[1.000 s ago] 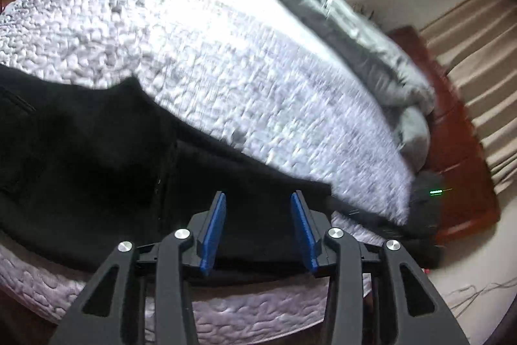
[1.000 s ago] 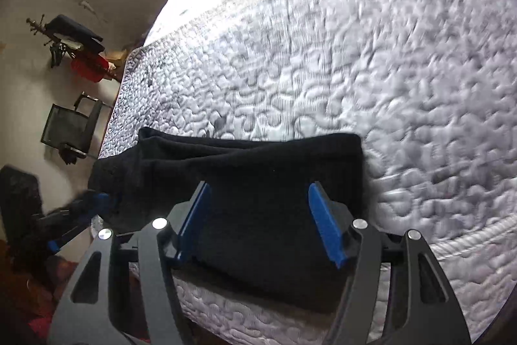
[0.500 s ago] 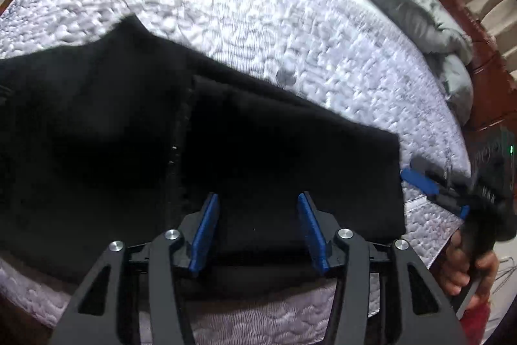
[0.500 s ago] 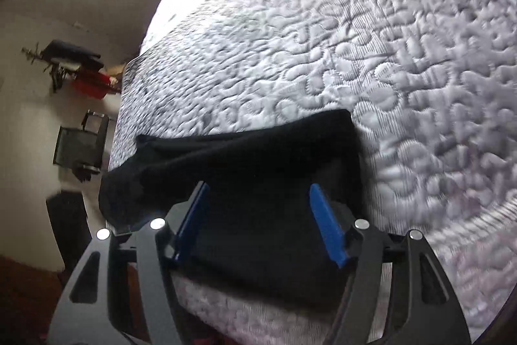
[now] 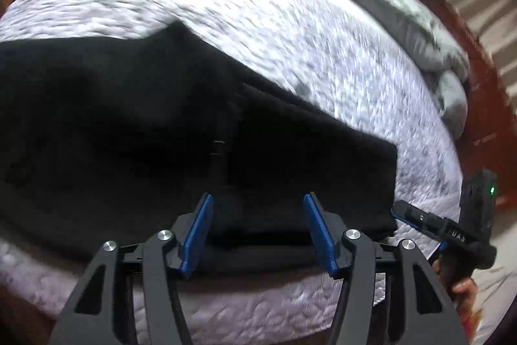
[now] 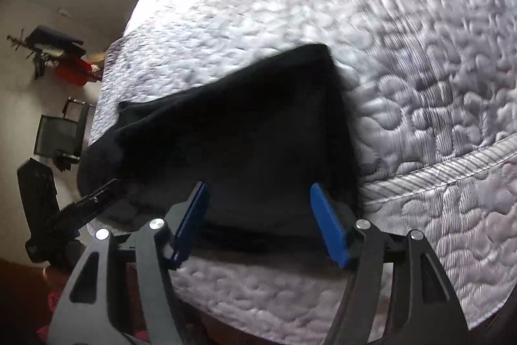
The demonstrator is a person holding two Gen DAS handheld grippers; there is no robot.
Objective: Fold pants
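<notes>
STEP: near edge of black pants (image 5: 161, 131), laid folded along the mattress (image 5: 290, 31) front edge, is to be taken at two matched spots and lifted evenly | TOOLS: left tool (image 5: 258, 231) and right tool (image 6: 261, 222) are spread, having just been opening, nothing pinched | CONTAINERS: none seen.

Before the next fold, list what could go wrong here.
1. Both tongs, left and right, stand open over the pants' near edge; closing now may catch only the top layer.
2. The pants lie by the mattress edge, so a pull could drag them off.
</notes>
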